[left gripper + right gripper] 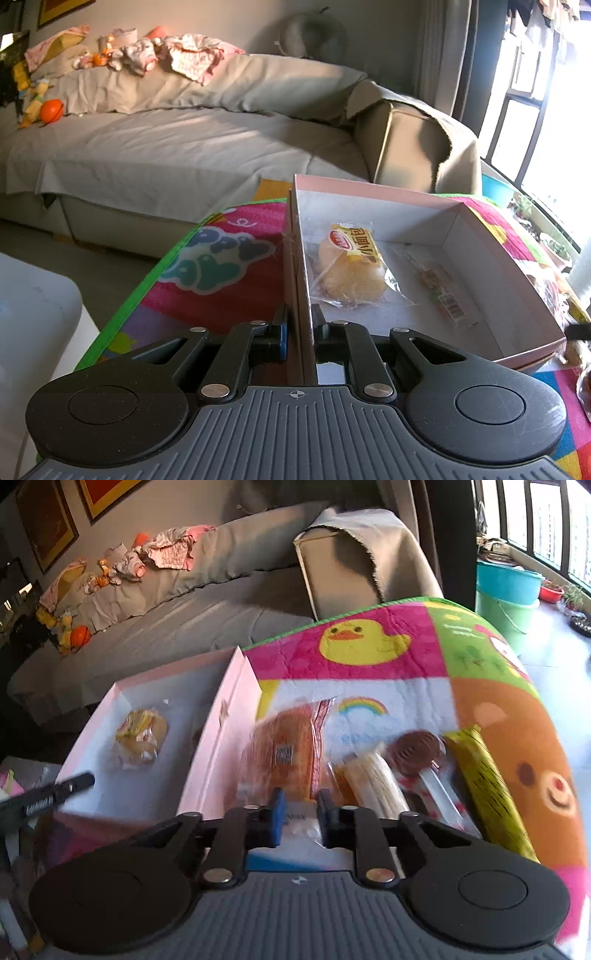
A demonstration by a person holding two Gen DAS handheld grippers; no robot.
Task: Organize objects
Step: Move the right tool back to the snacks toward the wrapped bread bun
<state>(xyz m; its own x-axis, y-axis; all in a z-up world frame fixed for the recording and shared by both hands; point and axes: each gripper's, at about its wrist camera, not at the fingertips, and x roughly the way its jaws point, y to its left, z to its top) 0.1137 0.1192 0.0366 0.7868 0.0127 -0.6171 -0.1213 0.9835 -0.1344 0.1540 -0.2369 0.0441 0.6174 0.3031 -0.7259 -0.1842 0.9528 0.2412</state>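
Observation:
A pink box (pixel 491 229) with a white inside lies on the colourful mat (pixel 221 266). In it are a wrapped yellow bun (pixel 351 273) and a small clear packet (pixel 441 291). My left gripper (pixel 301 325) is shut on the box's near left wall. In the right wrist view the box (pixel 225 716) is at the left with the bun (pixel 140 738) inside. My right gripper (pixel 300 806) is shut on the edge of a wrapped orange bread (pixel 288 753), just right of the box.
On the mat (pixel 369 664) to the right lie a wrapped wafer roll (pixel 373 779), a brown round lollipop (pixel 415 751) and a yellow-green packet (pixel 487 786). A grey sofa (pixel 166 147) with clothes and toys stands behind. Buckets (pixel 506 587) stand by the window.

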